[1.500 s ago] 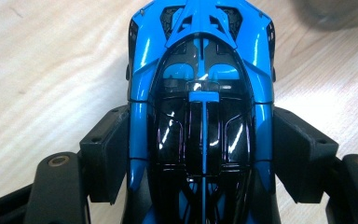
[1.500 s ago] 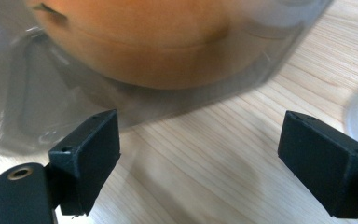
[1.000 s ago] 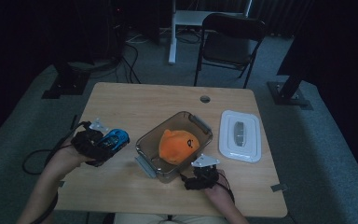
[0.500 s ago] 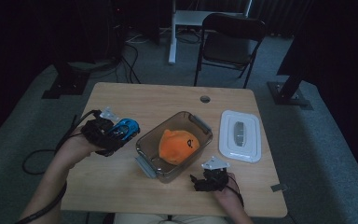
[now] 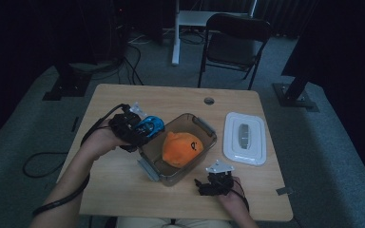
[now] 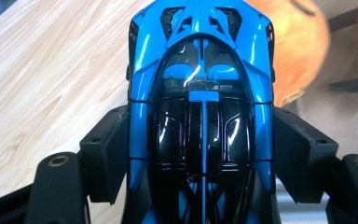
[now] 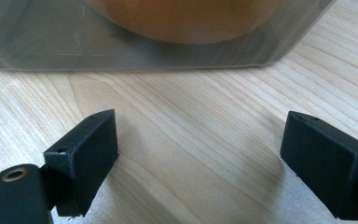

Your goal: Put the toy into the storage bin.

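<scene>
A blue and black toy car (image 6: 200, 107) is clamped between the jaws of my left gripper (image 5: 145, 129), lifted off the table at the left rim of the clear plastic container (image 5: 204, 127). In the high view the toy car (image 5: 150, 125) pokes out toward that container. An orange plush toy (image 5: 181, 148) lies inside it, and the same plush toy (image 6: 298, 51) shows ahead of the car in the left gripper view. My right gripper (image 5: 204, 186) rests on the table by the container's near corner, jaws wide apart with only bare wood between them. The container wall (image 7: 135, 46) stands just ahead of it.
A white lid (image 5: 244, 137) lies flat on the table right of the container. The wooden table (image 5: 123, 190) has a round hole (image 5: 209, 100) near its far edge. A black chair (image 5: 233, 42) and stand bases sit on the floor beyond.
My left gripper has carried the toy car rightward and slightly upward, from the table's left side to the container's left rim. The right gripper has stayed near the container's front corner.
</scene>
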`<state>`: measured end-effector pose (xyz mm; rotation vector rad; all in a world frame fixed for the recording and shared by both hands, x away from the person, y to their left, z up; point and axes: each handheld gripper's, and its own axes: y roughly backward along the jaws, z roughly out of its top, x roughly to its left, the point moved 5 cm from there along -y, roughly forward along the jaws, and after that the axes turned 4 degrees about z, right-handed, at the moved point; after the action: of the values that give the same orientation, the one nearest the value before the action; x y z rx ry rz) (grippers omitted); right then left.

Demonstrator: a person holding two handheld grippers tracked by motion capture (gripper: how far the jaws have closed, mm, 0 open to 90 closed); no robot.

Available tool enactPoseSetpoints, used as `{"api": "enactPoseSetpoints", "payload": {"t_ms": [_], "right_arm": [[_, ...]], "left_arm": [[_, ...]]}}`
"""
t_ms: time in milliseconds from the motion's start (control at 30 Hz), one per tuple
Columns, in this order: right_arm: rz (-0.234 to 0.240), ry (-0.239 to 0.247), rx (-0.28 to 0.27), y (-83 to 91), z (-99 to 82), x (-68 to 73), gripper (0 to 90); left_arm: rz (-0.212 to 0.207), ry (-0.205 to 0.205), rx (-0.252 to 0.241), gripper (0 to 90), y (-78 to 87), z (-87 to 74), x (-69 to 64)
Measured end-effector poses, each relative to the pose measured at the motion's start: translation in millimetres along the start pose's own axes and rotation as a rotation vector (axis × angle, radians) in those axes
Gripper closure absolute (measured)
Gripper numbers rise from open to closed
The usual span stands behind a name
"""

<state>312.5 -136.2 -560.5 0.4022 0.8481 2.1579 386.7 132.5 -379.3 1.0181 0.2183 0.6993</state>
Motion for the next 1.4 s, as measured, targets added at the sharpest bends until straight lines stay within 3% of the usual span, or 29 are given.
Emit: {"api": "enactPoseSetpoints", "payload": {"t_ms": [133, 567, 733, 1033, 1100, 1200, 1400], "right_arm": [[0.002, -0.006, 0.0, 0.0, -0.2, -0.9, 10.8], [0.01, -0.004, 0.0, 0.1, -0.4, -1.8, 10.8], [0.013, -0.003, 0.003, 0.1, -0.6, -1.6, 10.8], [0.022, -0.004, 0.005, 0.0, -0.7, -1.6, 10.8], [0.024, -0.007, 0.006, -0.1, -0.6, -1.8, 10.8], [0.025, -0.008, 0.007, -0.2, -0.5, -1.9, 10.8], [0.027, -0.01, 0.007, -0.1, -0.7, -1.9, 10.8]], "left_arm": [[-0.018, -0.039, 0.009, 28.8, -8.0, 15.0, -10.0], [-0.084, -0.071, 0.049, 28.8, -45.8, 42.3, -27.0], [-0.093, -0.074, 0.06, 28.8, -57.0, 44.5, -29.7], [-0.093, -0.076, 0.059, 28.8, -59.3, 46.1, -35.1], [-0.101, -0.1, 0.067, 28.8, -60.3, 44.5, -40.7], [-0.08, -0.102, 0.091, 28.8, -67.7, 42.8, -41.0], [-0.083, -0.076, 0.103, 28.8, -78.4, 40.5, -40.1]]}}
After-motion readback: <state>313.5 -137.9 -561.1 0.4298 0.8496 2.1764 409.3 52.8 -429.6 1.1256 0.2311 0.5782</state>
